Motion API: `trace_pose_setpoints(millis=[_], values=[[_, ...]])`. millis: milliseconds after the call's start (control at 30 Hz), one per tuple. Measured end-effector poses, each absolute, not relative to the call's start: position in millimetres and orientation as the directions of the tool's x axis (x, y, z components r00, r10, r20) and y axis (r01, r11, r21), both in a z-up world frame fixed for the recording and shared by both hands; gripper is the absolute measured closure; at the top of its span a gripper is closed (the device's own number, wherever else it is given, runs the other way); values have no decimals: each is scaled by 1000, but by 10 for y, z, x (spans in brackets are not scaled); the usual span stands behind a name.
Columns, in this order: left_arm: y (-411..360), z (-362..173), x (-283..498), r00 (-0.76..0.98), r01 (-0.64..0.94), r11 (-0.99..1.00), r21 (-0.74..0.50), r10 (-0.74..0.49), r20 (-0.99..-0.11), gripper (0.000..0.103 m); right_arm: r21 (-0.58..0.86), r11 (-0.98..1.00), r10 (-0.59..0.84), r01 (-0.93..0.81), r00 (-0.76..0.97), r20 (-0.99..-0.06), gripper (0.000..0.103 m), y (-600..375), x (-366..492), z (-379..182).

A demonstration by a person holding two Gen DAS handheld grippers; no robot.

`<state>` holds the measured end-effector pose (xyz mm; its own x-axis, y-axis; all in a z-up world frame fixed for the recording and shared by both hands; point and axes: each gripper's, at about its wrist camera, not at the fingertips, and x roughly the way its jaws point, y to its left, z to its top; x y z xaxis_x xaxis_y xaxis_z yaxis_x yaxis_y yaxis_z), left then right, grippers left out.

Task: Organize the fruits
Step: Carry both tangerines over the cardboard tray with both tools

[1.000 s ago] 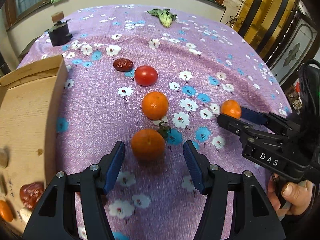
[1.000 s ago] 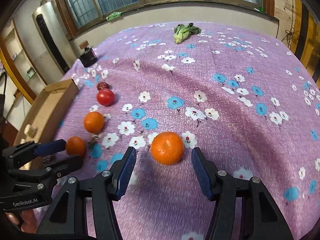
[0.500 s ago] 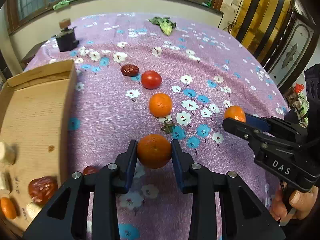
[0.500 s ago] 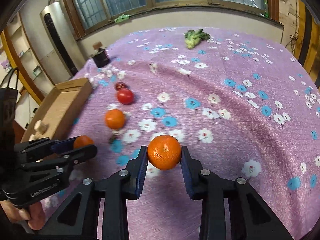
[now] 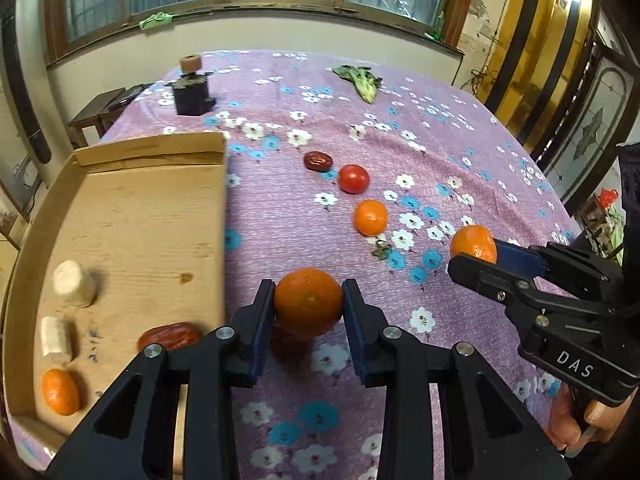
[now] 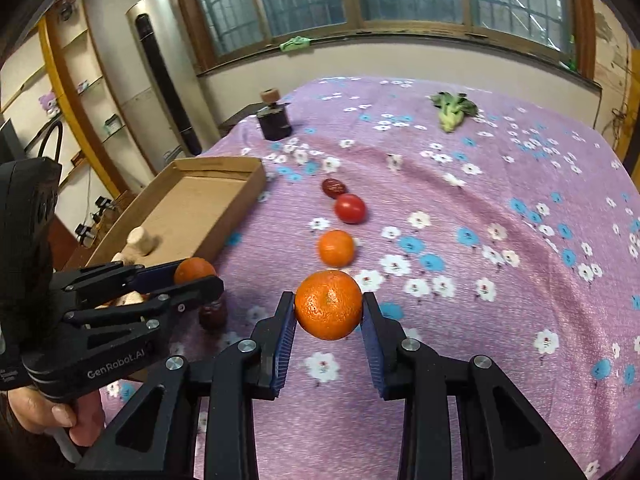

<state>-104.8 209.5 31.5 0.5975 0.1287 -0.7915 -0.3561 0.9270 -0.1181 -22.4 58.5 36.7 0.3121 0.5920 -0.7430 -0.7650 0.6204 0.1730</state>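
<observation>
My left gripper [image 5: 308, 304] is shut on an orange [image 5: 309, 301] and holds it above the purple floral cloth, just right of the cardboard box [image 5: 132, 216]. My right gripper [image 6: 329, 306] is shut on another orange [image 6: 329, 304], also lifted; it shows at the right of the left wrist view [image 5: 473, 245]. On the cloth lie a third orange [image 5: 371, 217], a red tomato [image 5: 353, 178] and a dark red date [image 5: 317, 160]. The box holds a small orange [image 5: 60, 392], a date [image 5: 170, 336] and two pale pieces [image 5: 74, 282].
A dark holder with a cork-like top [image 5: 192, 94] stands at the back left of the table. A leafy green [image 5: 362, 80] lies at the far back. Another date [image 6: 212, 314] lies on the cloth below the left gripper. A small leaf scrap [image 5: 382, 249] lies near the third orange.
Both grippers closed on their oranges and lifted them off the cloth. Both have since risen and drawn back, the left one staying close beside the box.
</observation>
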Motion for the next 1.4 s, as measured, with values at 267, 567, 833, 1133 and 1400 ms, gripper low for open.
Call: trace_pose_setpoints(millis=[267, 567, 833, 1133, 1400], values=[[2263, 365, -1200, 599, -390, 913, -121, 151, -786, 72, 163, 577, 608, -800, 287, -740, 70, 755, -441, 424], [2432, 413, -1317, 606, -416, 900, -132, 166, -778, 72, 154, 537, 614, -829, 260, -745, 70, 955, -613, 452], [2597, 405, -1404, 605, -444, 885, -142, 180, -776, 72, 145, 504, 613, -851, 234, -755, 70, 1134, -735, 423], [2760, 376, -1490, 598, -473, 868, -150, 192, -778, 72, 141, 475, 614, -869, 212, -761, 70, 1298, -837, 399], [2953, 356, -1543, 587, -503, 850, -154, 205, -783, 72, 142, 454, 611, -880, 191, -768, 70, 1432, -887, 349]])
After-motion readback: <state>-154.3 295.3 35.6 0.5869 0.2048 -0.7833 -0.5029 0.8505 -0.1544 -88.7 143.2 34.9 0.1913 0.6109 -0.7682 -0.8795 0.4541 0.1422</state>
